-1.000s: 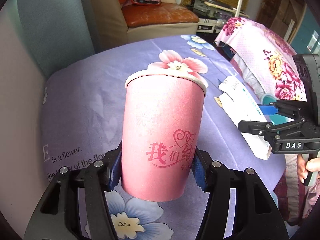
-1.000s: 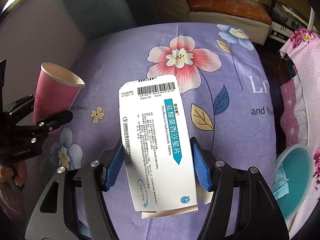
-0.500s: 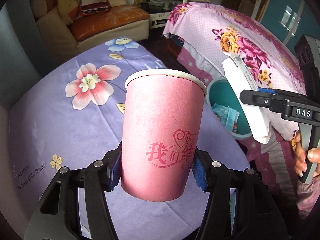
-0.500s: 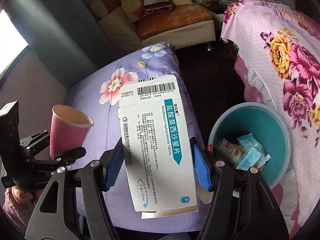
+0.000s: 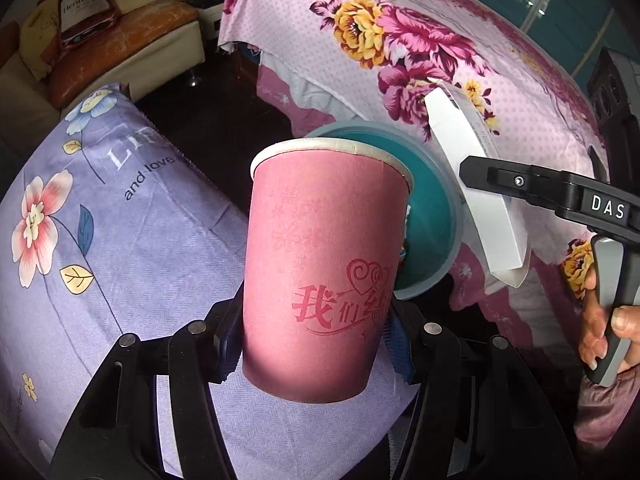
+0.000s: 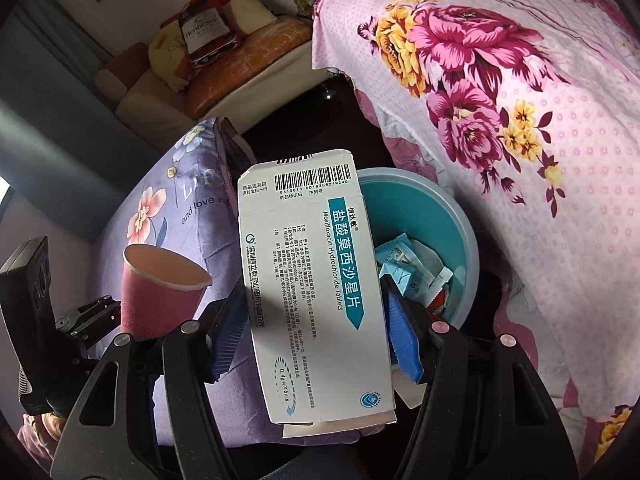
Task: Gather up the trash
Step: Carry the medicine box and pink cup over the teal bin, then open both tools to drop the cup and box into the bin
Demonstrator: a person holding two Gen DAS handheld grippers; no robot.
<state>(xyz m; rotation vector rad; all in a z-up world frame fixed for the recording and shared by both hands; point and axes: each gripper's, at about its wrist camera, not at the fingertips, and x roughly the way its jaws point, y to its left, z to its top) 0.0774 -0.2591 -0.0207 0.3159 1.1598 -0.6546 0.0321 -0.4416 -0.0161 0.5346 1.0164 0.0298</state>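
On your far left lies the purple flowered cloth [image 5: 100, 248], printed with white lettering and pink, blue and yellow blossoms, its edge falling away to a dark floor. Behind it, at the top left, a sofa [image 5: 132, 40] carries an orange cushion and a red bag printed with a Hennessy bottle [image 5: 82, 10].

Your left gripper [image 5: 316, 332] is clamped on the pink paper cup [image 5: 320, 268]: both blue pads press its lower sides, and the cup stands upright with its white rim uppermost and red characters with a heart on its wall. In the right wrist view the same cup [image 6: 160, 292] shows its open mouth, hanging over the cloth's edge, just left of the bin.

Next comes the teal trash bin [image 5: 436, 200], partly hidden behind the cup. From the right wrist view you can see its rim [image 6: 468, 236] and the blue and white wrappers [image 6: 404, 268] already inside.

Your right gripper [image 6: 316, 336] is closed on the white medicine box [image 6: 312, 300], pads on both long edges; its barcode end points up, and the box hangs in front of the bin's left side. From the left camera the box [image 5: 472, 184] sits edge-on beside the bin's rim.

On the right, a pink cloth with magenta and yellow flowers [image 6: 500, 120] drapes down beside the bin. Your right hand [image 5: 604, 332] grips the gripper's grey handle at the far right.
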